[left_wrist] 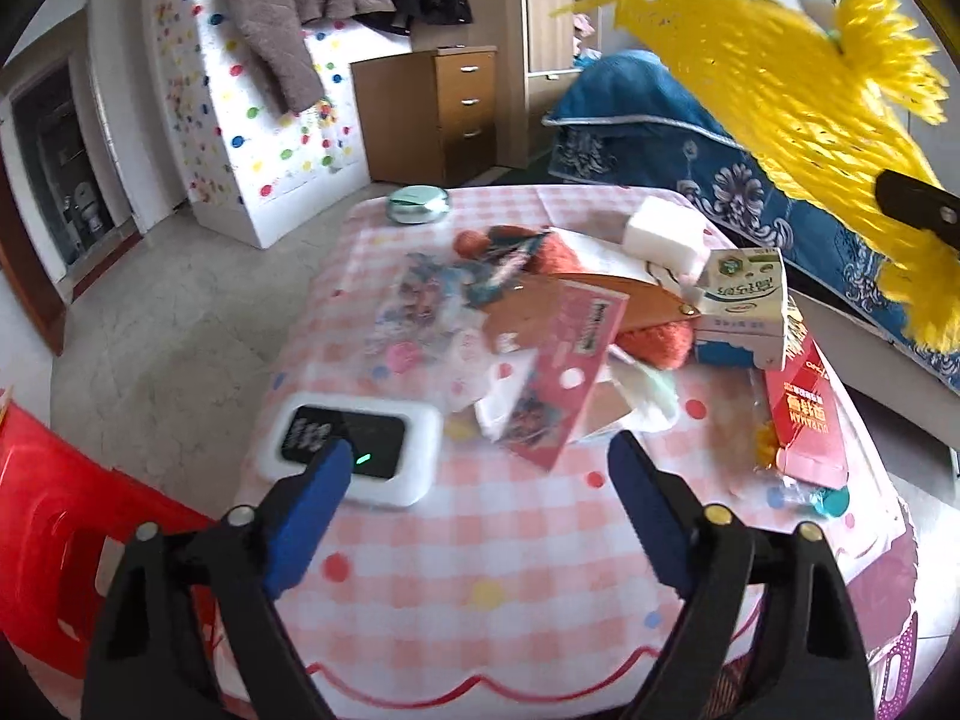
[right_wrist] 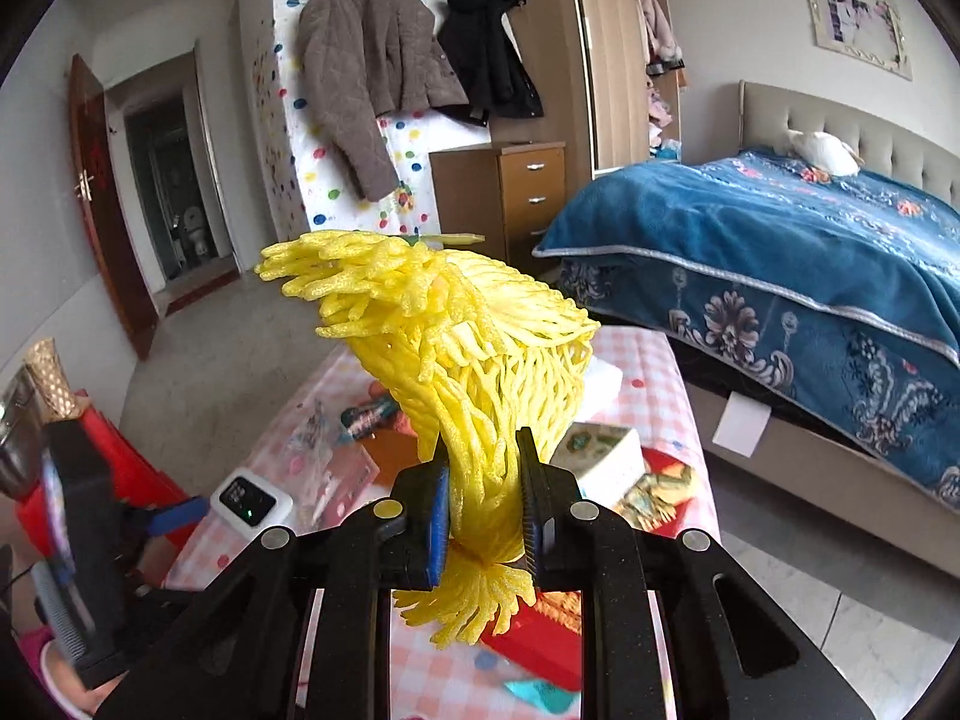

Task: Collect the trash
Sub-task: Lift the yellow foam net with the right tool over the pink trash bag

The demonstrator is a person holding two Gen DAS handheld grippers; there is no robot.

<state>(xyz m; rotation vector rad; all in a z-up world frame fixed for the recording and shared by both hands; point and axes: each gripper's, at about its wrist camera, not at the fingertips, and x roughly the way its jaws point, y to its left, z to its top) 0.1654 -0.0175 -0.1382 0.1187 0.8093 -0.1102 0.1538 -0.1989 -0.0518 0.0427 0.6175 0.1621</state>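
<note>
Item one: my left gripper [left_wrist: 480,498], jaws spread, empty, over the pink checked tablecloth [left_wrist: 480,540].

Item two: the pink flat card wrapper [left_wrist: 564,378], dead ahead, long axis running away from me.

Item three: my right gripper [right_wrist: 483,510], pinching the yellow foam fruit net [right_wrist: 474,360] aloft.

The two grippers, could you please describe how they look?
Both the left gripper and right gripper have black plastic bodies with slotted arms, round silver and brass-coloured pivot pins, and blue ribbed pads on the fingers. No cables or sleeves show.
</note>
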